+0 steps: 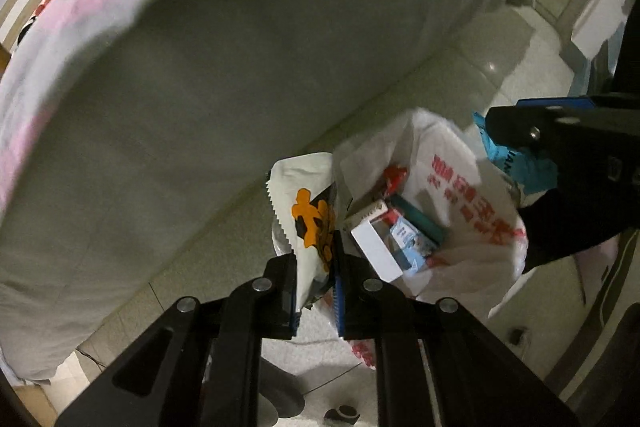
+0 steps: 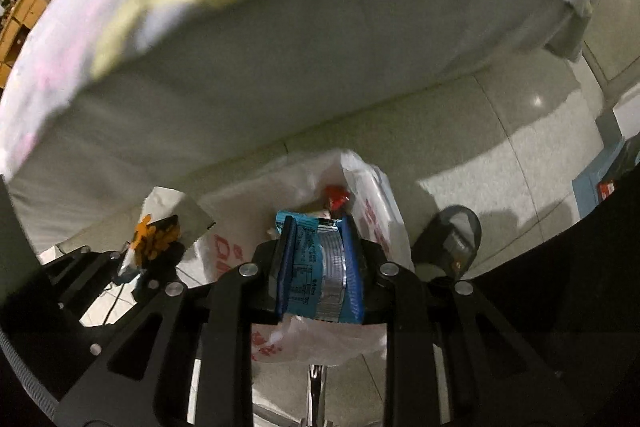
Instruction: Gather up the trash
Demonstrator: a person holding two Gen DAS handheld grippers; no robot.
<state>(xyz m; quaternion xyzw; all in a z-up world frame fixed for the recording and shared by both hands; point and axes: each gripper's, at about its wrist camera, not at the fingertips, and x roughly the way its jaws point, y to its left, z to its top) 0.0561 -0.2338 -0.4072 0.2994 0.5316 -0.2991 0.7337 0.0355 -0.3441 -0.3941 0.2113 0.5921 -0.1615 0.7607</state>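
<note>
Left gripper (image 1: 316, 267) clamped on orange-print wrapper (image 1: 310, 223); right gripper (image 2: 320, 267) pinching blue wrapper (image 2: 320, 259), above white bag (image 1: 460, 195).

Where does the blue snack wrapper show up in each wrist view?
Left wrist: blue snack wrapper at the right edge, pinched in the right gripper.
Right wrist: lower centre, clamped between the fingers.
Shared landmark: the white plastic bag with red print, below it in both.

Red print on the white plastic bag (image 1: 460, 195) is too blurred to read
</note>
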